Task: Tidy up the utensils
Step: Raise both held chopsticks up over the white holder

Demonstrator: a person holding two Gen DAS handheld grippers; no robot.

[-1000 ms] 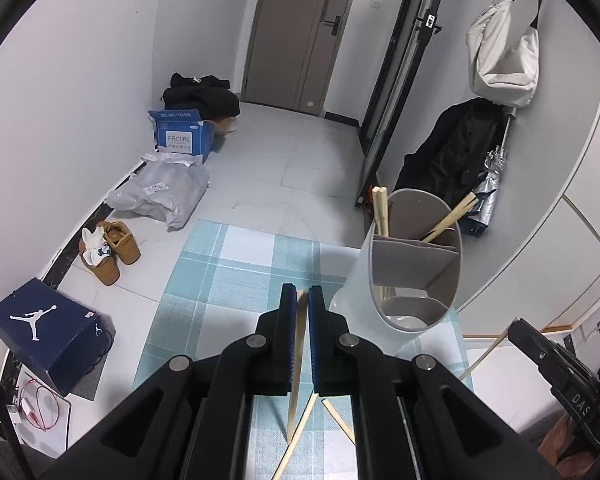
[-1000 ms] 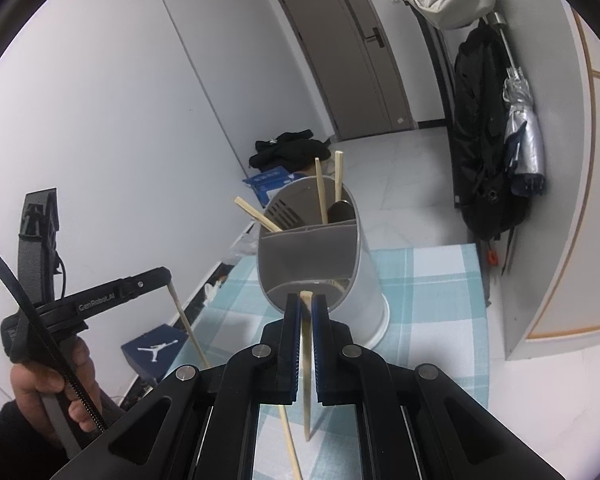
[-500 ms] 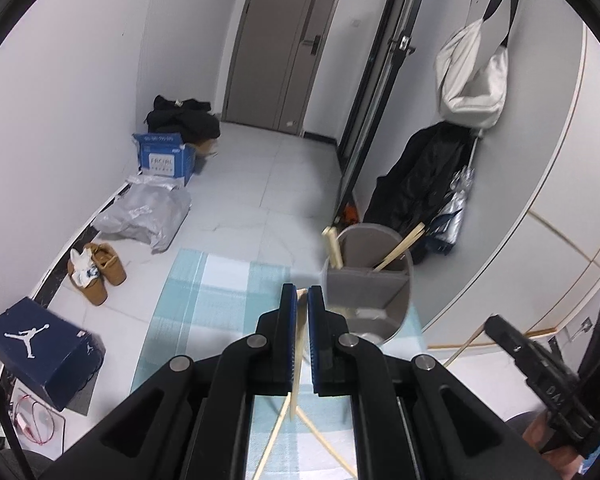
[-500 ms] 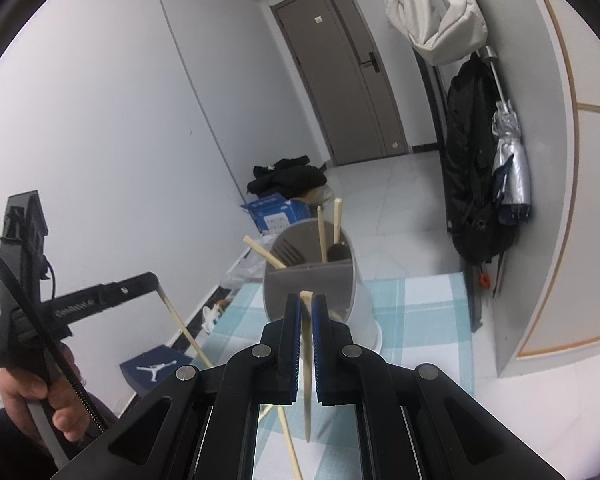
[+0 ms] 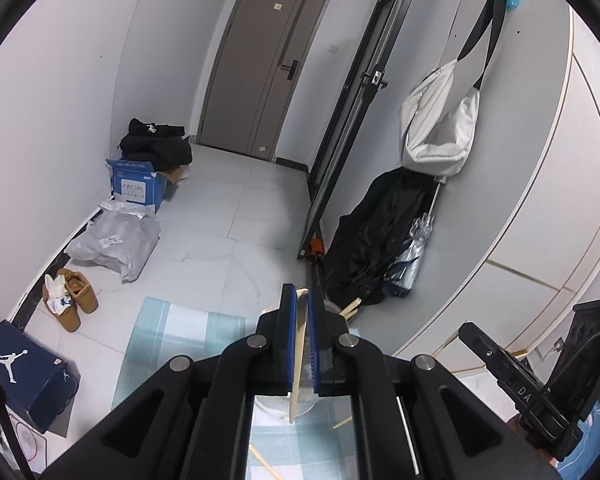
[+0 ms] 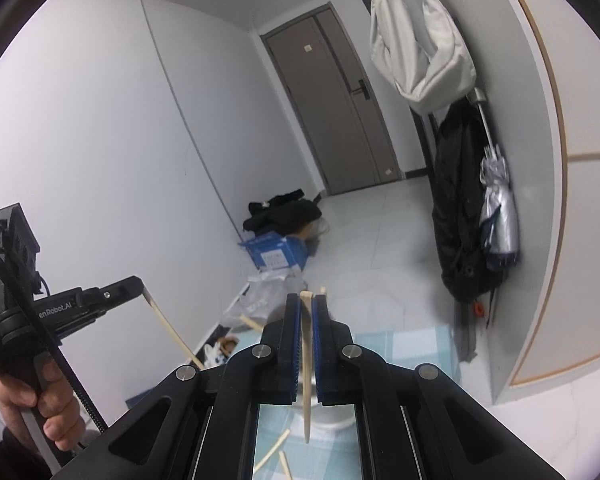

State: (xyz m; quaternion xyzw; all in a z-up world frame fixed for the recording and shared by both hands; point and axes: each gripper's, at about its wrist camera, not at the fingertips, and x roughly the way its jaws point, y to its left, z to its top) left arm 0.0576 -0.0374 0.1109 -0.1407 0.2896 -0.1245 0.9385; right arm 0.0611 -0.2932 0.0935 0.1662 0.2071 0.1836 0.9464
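My left gripper (image 5: 298,300) clamps one chopstick (image 5: 296,364); my right gripper (image 6: 307,304) clamps another chopstick (image 6: 307,364). Loose chopsticks (image 6: 274,454) lie on the checked mat (image 5: 172,328).

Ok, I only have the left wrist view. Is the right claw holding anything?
Observer: Yes. The right claw is shut on one chopstick, thin end pointing down.
Operator: Where is that tip?
Observer: In the right wrist view it hangs in front of the white holder that stands on the checked cloth. I cannot tell how high above the cloth.
Operator: And my own stick, seen from the side?
Observer: The left claw grips the second chopstick by its thick end, and the rest slants down toward the holder.
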